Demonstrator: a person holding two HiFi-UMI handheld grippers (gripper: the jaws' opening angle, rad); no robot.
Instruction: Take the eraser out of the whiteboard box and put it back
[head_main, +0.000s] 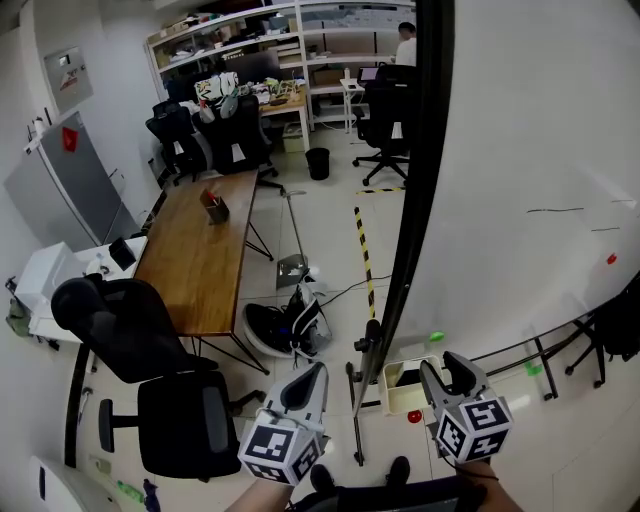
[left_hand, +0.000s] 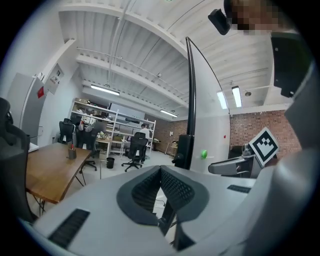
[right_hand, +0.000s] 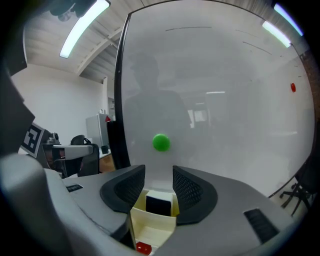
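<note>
Two grippers. Right gripper (right_hand: 159, 172): jaws half apart, touching nothing. One black eraser (right_hand: 158, 205) sits inside one cream whiteboard box (right_hand: 150, 220), seen between jaws, apart from pads. Left gripper (left_hand: 161, 170): jaws closed together, empty. One green magnet (right_hand: 161, 142) at 12 o'clock from box. Two red dots: one (right_hand: 143, 247) at 6 o'clock, one (right_hand: 293, 88) at 2 o'clock.

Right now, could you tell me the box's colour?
The box is cream, clearest in the right gripper view.

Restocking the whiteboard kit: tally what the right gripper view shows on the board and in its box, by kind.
Magnets on the whiteboard: 2 (green magnet, red magnet)
Eraser in the box: 1
Red round piece in the box: 1
Total: 4
</note>
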